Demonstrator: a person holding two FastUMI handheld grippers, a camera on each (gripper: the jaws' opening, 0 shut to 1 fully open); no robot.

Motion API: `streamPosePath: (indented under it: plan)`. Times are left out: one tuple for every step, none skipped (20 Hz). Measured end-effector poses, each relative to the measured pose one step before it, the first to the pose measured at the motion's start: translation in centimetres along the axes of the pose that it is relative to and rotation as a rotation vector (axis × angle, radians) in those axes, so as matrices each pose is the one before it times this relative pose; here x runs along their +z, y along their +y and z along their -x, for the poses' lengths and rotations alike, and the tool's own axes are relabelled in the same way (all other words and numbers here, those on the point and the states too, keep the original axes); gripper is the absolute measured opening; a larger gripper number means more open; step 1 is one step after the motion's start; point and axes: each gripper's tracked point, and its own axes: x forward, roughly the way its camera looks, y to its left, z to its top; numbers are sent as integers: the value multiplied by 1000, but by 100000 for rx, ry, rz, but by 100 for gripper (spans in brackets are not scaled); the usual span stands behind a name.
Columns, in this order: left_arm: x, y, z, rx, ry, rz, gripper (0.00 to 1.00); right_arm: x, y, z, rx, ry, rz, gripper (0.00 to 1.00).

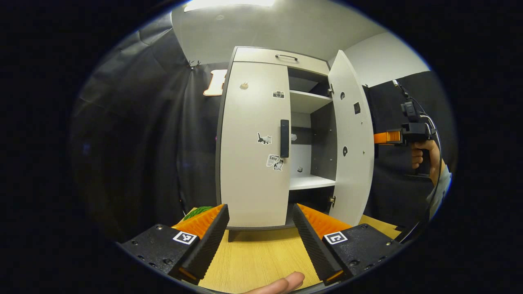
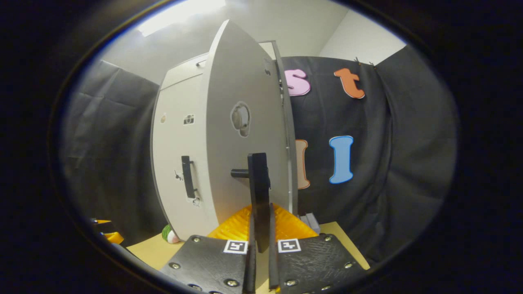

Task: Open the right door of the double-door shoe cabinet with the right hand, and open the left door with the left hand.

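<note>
Right claw (image 2: 260, 228) is clamped on the swung-open right door's black bar handle (image 2: 259, 192); the pale grey left door (image 1: 253, 143) remains closed on the cabinet, left claw (image 1: 259, 228) apart, facing it

A staged recording booth rather than a lived-in home is indicated by black cloth (image 2: 388, 171) hung as walls around a white shoe cabinet (image 1: 253, 143), which is set on a pale wooden tabletop (image 1: 257, 257) beneath a plain ceiling light (image 1: 229, 4).
</note>
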Motion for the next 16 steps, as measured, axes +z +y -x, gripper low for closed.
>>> streamPosePath:
  plan:
    - [-12,-108,-14,-207,250,-173,97,99,-463,-189,-2127,-461,-883,13]
    - [-49,-131,-74,-106,54,-199,97,26,-609,-24,-2812,137,-1091,12]
    - [65,-165,-7,-195,-76,-297,97,253,-717,801,-3653,-275,-165,12]
    - [-28,-200,40,-359,-70,-326,97,664,-920,516,-2132,-513,1225,6]
    - [93,-216,-4,-308,-187,-161,97,-704,-577,-955,-63,542,-1734,0]
    - [49,-178,-135,-419,-184,-150,97,-146,267,-57,1834,314,-2755,1]
    - [10,-211,-129,-284,42,-139,97,-64,720,-320,1640,-22,-1514,1]
    - [-118,-136,-102,-224,198,-271,97,104,309,-95,1193,-637,-826,1]
    - [-59,-114,-57,-195,166,-298,97,-48,-87,-116,570,-166,-41,1]
    - [-124,-135,19,-138,300,-373,97,94,-77,-11,8,-536,852,1]
    - [-120,12,2,127,379,-310,97,24,-210,-63,-191,-181,485,1]
    - [-221,59,-62,167,472,-242,97,-31,-17,-17,-10,324,-320,1]
    - [-74,67,-14,26,290,-100,97,-31,171,3,158,98,-658,1]
    - [-120,32,-3,8,261,114,97,-14,46,43,181,120,-81,1]
    - [-4,88,62,50,118,254,97,-13,-57,-96,-67,-112,247,1]
    - [-112,118,-91,165,152,160,97,57,-46,76,-203,-199,279,1]
